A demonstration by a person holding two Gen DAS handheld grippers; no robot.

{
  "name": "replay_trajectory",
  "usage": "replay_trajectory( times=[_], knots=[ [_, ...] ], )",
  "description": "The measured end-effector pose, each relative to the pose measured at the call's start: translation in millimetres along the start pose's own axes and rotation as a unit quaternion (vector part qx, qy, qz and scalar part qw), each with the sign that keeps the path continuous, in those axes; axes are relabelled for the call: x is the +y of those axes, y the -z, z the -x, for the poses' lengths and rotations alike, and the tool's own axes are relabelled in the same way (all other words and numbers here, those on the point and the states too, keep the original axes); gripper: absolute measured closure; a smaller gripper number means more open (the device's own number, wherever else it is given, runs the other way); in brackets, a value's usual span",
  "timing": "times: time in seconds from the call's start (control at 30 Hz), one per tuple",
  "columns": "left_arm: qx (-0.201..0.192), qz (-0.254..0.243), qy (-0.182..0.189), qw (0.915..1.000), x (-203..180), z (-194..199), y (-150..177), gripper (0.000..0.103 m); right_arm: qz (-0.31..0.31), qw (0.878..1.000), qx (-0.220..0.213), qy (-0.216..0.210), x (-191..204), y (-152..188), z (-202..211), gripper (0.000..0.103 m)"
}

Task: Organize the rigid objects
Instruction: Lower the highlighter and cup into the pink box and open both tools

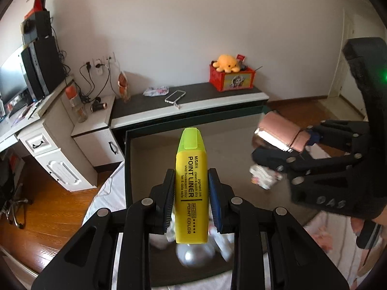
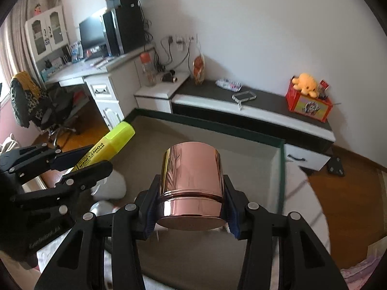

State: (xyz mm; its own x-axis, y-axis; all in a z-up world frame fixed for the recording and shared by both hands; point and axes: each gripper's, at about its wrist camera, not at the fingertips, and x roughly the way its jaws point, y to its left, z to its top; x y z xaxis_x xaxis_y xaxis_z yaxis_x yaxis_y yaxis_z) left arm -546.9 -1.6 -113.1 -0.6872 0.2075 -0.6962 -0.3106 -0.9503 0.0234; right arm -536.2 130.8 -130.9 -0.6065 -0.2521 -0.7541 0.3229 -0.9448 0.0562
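Observation:
My left gripper [image 1: 191, 188] is shut on a yellow highlighter [image 1: 191, 188] marked POINT LINER, cap pointing forward, held above a dark green box [image 1: 127, 169] with a grey inside. My right gripper [image 2: 191, 193] is shut on a shiny rose-gold cylindrical tin [image 2: 191, 188], also above the box [image 2: 281, 169]. In the left wrist view the right gripper [image 1: 278, 149] and the tin [image 1: 280, 133] are at the right. In the right wrist view the left gripper [image 2: 82, 162] and highlighter [image 2: 106, 147] are at the left. Blurred white and silver items [image 1: 193, 253] lie in the box below.
Behind the box a low black-topped bench [image 1: 188, 104] holds a phone [image 1: 175, 96], a packet [image 1: 156, 90] and a red crate [image 1: 232, 78] with an orange plush toy [image 1: 227, 62]. A white desk [image 1: 48, 130] with a monitor stands left. The floor is wood [image 1: 43, 207].

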Motion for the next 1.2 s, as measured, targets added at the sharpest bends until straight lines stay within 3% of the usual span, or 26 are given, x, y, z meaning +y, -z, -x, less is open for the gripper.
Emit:
replay_trajectory(
  times=[0.3, 0.67, 0.77, 0.8, 0.87, 1.0, 1.2],
  knots=[
    [0.050, 0.009, -0.006, 0.9987, 10, -56, 2, 0.076, -0.011, 0.998, 0.065, 0.002, -4, -12, -71, 0.055],
    [0.058, 0.013, -0.022, 0.9980, 6, -65, 7, 0.074, -0.028, 0.996, 0.088, -0.001, -11, -16, -80, 0.053],
    [0.043, 0.017, -0.032, 0.9984, 7, -56, 9, 0.046, -0.031, 0.997, 0.063, 0.017, -13, -16, -68, 0.027],
    [0.037, 0.019, -0.035, 0.9985, 7, -51, 10, 0.039, -0.032, 0.998, 0.052, 0.025, -14, -16, -60, 0.025],
    [0.025, 0.023, -0.034, 0.9988, 9, -39, 12, 0.034, -0.037, 0.998, 0.044, 0.010, -14, -16, -49, 0.025],
    [-0.004, 0.027, -0.043, 0.9987, 8, -6, 17, 0.010, -0.033, 0.999, 0.017, 0.010, -7, -12, -19, 0.023],
    [-0.059, 0.037, -0.060, 0.9958, 4, 58, 35, 0.000, -0.014, 0.999, -0.033, 0.002, 14, 8, 36, 0.019]
  ],
)
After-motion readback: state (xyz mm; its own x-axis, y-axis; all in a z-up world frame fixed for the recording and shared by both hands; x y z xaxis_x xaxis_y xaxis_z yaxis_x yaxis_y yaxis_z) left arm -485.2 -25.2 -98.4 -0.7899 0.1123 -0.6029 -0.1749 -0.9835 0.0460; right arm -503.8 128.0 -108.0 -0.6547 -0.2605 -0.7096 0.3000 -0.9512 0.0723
